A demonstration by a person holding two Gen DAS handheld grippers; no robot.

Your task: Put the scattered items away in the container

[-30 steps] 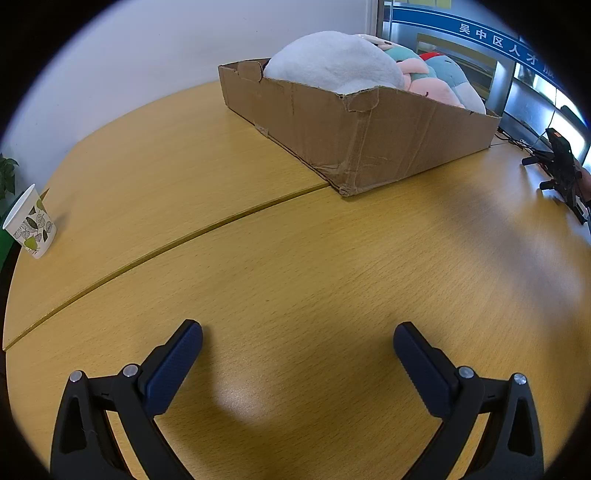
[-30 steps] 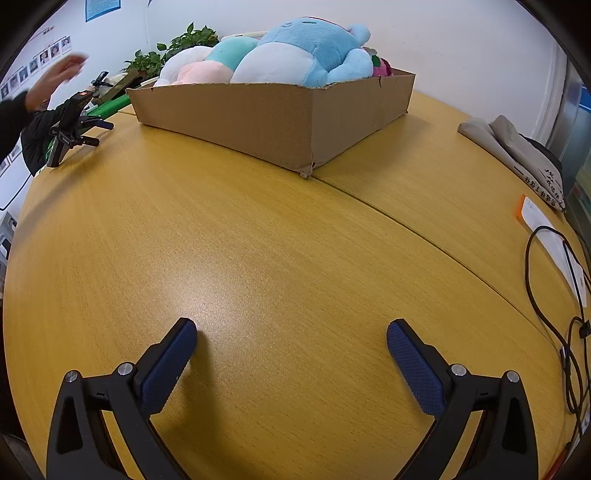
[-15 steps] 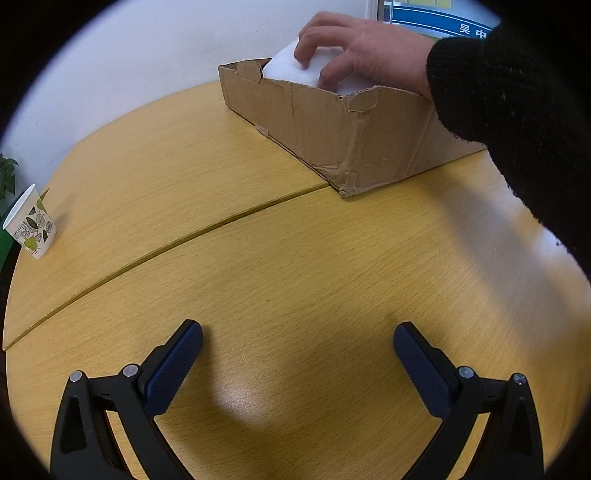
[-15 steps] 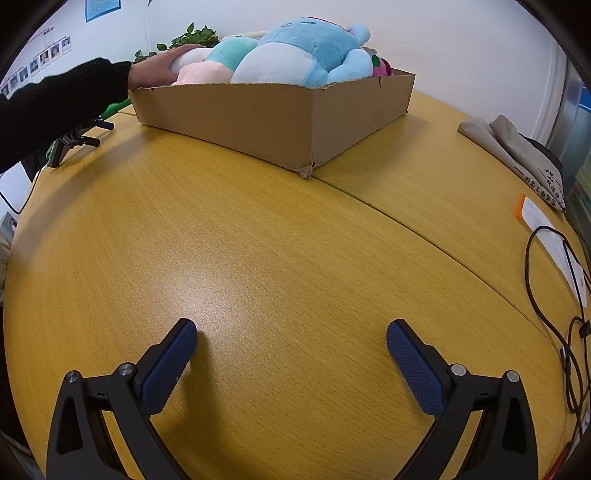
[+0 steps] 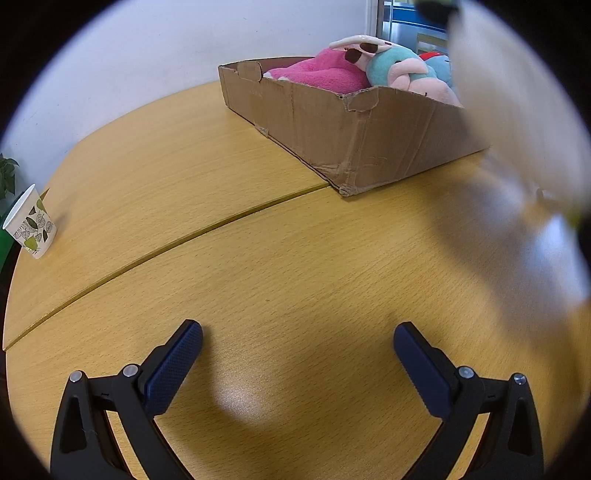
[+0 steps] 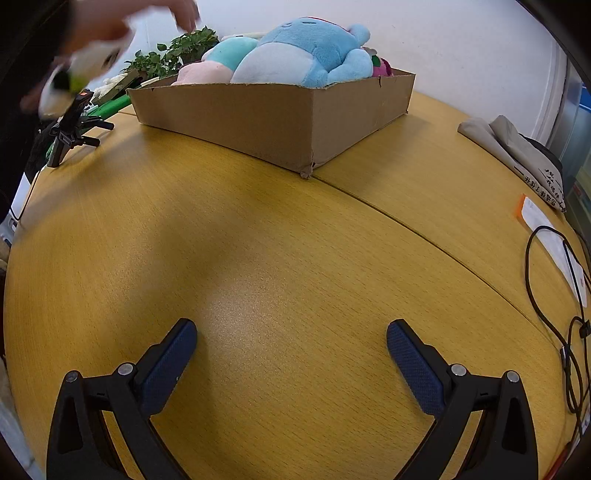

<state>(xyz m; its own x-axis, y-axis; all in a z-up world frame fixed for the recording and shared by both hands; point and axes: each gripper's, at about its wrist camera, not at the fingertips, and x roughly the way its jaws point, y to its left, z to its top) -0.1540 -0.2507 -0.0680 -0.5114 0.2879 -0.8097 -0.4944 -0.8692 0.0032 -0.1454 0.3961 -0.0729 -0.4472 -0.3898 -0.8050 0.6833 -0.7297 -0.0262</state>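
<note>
The cardboard box point(image 5: 369, 133) heaped with plush toys point(image 6: 299, 51) sits on the tabletop point(image 6: 295, 240), well ahead of both sets of jaws. The left gripper point(image 5: 297, 341) and right gripper point(image 6: 291, 339) are spread wide and hold nothing. Left of the box, a hand point(image 6: 122, 22) holds something pale (too blurred to identify).

Your left gripper point(image 5: 297, 338): jaws spread wide, nothing between blue pads point(image 5: 173, 367), both fingers low and level, pointing forward. Your right gripper point(image 6: 291, 338): same pose, jaws wide apart, pads point(image 6: 413, 365) bare, nothing held. Bare hand point(image 6: 122, 22) shows blurred at upper left of right wrist view, fingers pointing down, dark sleeve point(image 6: 33, 33) behind it. Large pale blur crosses right side of left wrist view; cannot tell what it is.
</note>
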